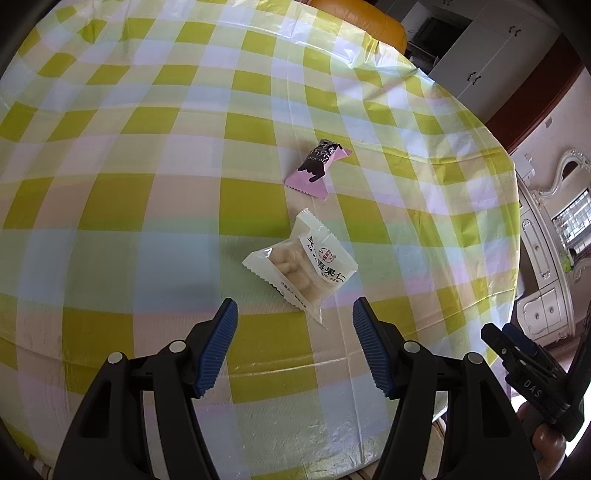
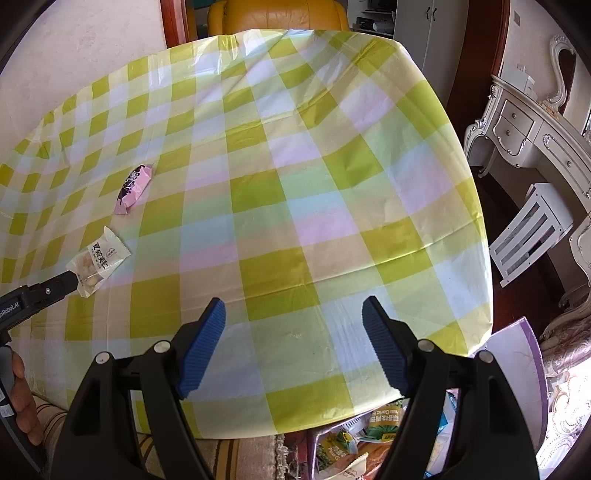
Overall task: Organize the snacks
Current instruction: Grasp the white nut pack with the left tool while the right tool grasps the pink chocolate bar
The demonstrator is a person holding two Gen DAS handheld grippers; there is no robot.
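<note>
While both grippers are hanging over a table (image 1: 110, 221) covered in a yellow-green, pink and white checked plastic cloth, two small snack packets are lying on it, near each other but not touching.

Seen from the left wrist, the left gripper (image 1: 294, 314) is pointing down at the table with its blue ribbed pads spread apart and nothing between them. Just beyond its tips a white nut packet (image 1: 301, 267) is lying flat, with a clear window showing pale pieces inside. Black Chinese characters are running along it, and small Latin letters beginning "XIA WE" and ending "REN" can be partly read. Farther away a pink chocolate packet (image 1: 317, 168) is lying, printed with a dark dripping pattern and the partial word "CHOCO".

Seen from the right wrist, the right gripper (image 2: 294, 314) is also standing released, its pads wide and empty above bare cloth. Both packets are sitting well off to its left side. The other gripper's black arm is showing at the left edge, bearing the partial lettering "nRobot.AI", with a hand (image 2: 22, 402) holding its handle. Below the table's near edge, a bin of snack bags (image 2: 354, 439) is showing, one green bag reading partly "Garlic".

A yellow leather chair (image 2: 277, 16) is standing behind the table.
</note>
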